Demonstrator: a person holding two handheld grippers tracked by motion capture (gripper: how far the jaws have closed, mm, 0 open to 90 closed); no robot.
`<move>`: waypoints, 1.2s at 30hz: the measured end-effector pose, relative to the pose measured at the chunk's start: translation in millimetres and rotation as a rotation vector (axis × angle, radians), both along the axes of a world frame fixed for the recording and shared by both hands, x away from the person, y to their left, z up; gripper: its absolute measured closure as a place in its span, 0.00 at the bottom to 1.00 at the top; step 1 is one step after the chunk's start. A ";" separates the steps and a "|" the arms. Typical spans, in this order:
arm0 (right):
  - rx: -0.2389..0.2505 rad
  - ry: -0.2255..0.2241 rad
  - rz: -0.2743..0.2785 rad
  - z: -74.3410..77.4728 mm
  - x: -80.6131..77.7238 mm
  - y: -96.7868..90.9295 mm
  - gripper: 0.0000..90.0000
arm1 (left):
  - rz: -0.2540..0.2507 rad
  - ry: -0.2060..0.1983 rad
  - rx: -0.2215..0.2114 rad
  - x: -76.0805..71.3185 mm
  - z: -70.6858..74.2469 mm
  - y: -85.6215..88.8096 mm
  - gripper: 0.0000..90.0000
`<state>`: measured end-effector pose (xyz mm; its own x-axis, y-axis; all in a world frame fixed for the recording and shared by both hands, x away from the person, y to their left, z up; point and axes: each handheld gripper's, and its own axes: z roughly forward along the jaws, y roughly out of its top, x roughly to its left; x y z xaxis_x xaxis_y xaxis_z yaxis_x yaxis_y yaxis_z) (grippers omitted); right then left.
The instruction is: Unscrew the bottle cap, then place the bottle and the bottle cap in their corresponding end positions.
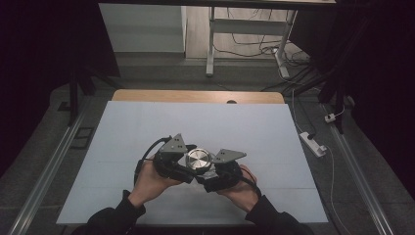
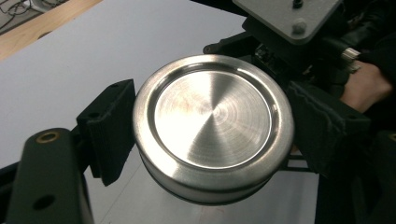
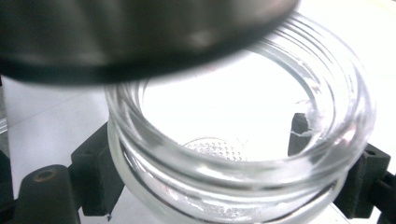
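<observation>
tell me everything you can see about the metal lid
The metal lid is round, shiny, silver steel by the look of it, with a brushed flat top sunk inside a raised rolled rim and a short side wall. The left gripper clamps it edge to edge, a black padded finger pressing on each side. It is held off the white table, slightly tilted, just above the open threaded mouth of the clear glass jar; whether they touch is unclear.

The lid (image 2: 212, 126) was brushed metal, glossy, with fine circular marks. The jar (image 3: 243, 154) was clear, smooth glass with a threaded neck. The fingers (image 2: 109, 128) wore matt black, rough pads. The counter (image 1: 147, 127) looked matt pale, edged with wood.
</observation>
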<state>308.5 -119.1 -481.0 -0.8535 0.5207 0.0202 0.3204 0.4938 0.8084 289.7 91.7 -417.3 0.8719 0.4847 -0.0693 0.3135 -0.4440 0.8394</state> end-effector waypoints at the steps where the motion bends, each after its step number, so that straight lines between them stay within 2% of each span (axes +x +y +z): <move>1: -0.002 -0.001 0.000 0.0 0.8 -0.8 0.16 | 0.002 0.000 -0.003 -0.8 1.2 2.4 0.23; 16: -0.011 -0.011 -0.035 0.1 10.4 -10.6 0.16 | 0.015 0.005 -0.010 -10.2 2.7 17.3 0.23; 25: -0.010 -0.013 -0.046 2.7 13.7 -12.8 0.16 | 0.017 0.013 -0.011 -15.0 -3.2 24.7 0.23; 36: -0.002 -0.024 -0.069 7.9 22.8 -16.0 0.16 | 0.004 0.012 -0.003 -21.9 -13.6 24.6 0.23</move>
<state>331.2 -135.1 -473.1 -0.8160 0.5780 -0.0008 0.3341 0.4728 0.8154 267.8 116.2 -430.9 0.8689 0.4883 -0.0815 0.3256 -0.4397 0.8370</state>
